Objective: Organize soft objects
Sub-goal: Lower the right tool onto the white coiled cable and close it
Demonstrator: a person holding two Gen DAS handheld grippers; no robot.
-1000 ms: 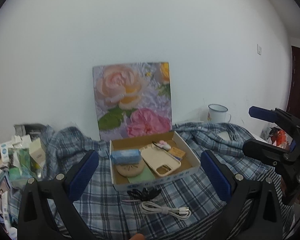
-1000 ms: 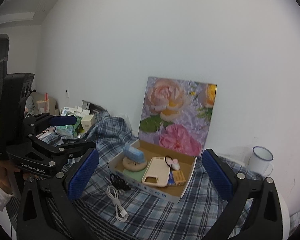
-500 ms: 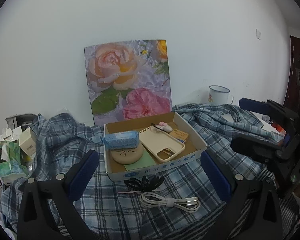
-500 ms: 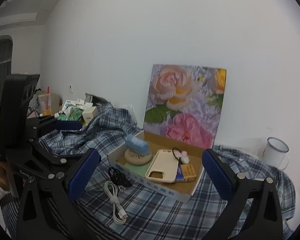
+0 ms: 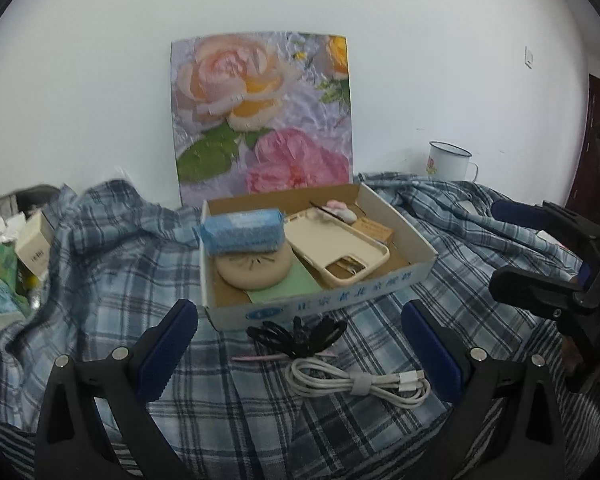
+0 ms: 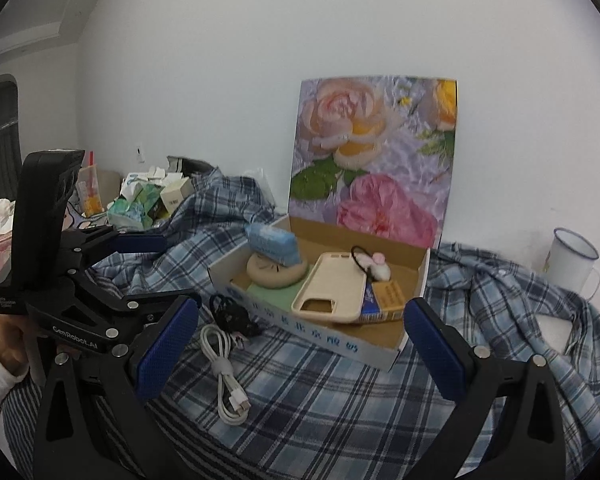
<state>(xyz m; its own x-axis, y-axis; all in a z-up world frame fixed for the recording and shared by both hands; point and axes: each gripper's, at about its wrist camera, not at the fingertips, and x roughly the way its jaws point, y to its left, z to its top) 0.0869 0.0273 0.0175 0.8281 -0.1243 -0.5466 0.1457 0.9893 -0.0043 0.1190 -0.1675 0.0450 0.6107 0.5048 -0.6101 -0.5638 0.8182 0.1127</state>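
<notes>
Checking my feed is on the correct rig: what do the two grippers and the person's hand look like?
Both are black plastic two-finger frames with silver bolts and textured blue pads. The left gripper carries white "CenRobot.AI" lettering and a tall black handle block; a hand with a white sleeve cuff grips it. The right gripper shows the same black frame and blue pads. No cables visible.

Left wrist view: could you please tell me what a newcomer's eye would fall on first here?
The large rose painting leaning against the white wall stands out first. Right in front of it sits an open cardboard box on the plaid cloth, holding a blue tissue pack and a beige phone case. A coiled white cable lies before the box, between the open left gripper's fingers.
</notes>
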